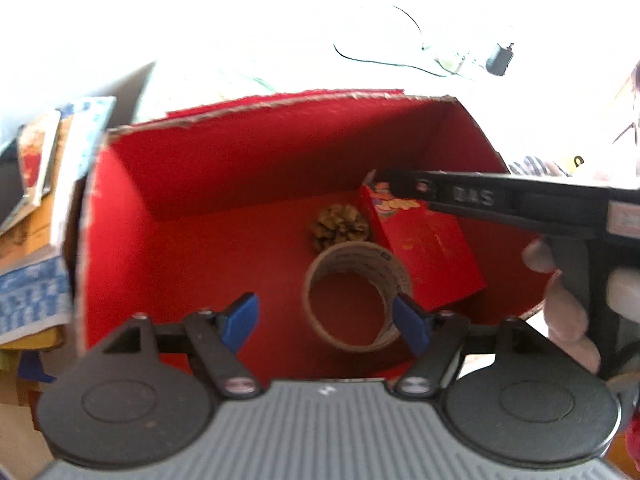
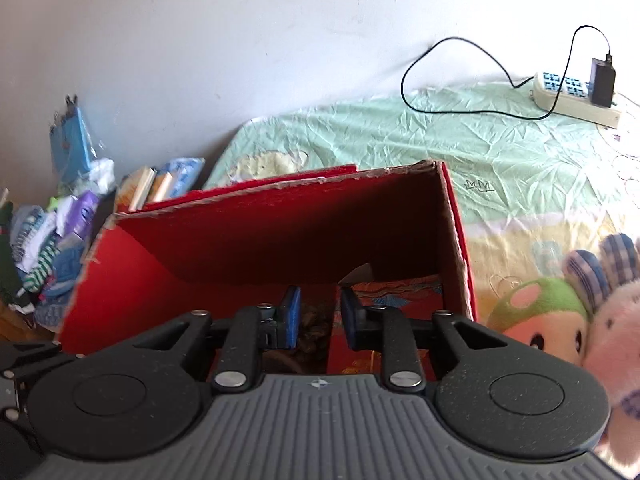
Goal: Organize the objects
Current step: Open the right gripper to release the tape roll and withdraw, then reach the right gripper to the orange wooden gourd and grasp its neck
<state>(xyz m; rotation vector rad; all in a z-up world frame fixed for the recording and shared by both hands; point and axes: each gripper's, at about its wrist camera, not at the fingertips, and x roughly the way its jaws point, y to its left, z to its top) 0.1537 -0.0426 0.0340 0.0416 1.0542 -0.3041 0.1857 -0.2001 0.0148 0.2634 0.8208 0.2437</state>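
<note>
An open red cardboard box (image 1: 248,168) fills the left wrist view. On its floor lie a brown pine cone (image 1: 340,226), a brown tape roll (image 1: 360,258) and a small red packet (image 1: 432,256) that leans tilted against the right wall. My left gripper (image 1: 326,322) hangs open above the tape roll, its right pad overlapping the roll's edge. My right gripper (image 1: 400,186) reaches in from the right, over the packet's top. In the right wrist view the right gripper (image 2: 320,316) is open by a narrow gap inside the box (image 2: 280,232), with the pine cone (image 2: 314,332) below and the packet (image 2: 400,292) just right of it.
The box stands on a green and yellow bedsheet (image 2: 400,140). Plush toys (image 2: 560,320) lie close to its right wall. A power strip (image 2: 572,98) with a black charger and cable sits far right. Books and clothes (image 2: 60,248) pile up left of the box. A hand (image 1: 568,308) holds the right gripper.
</note>
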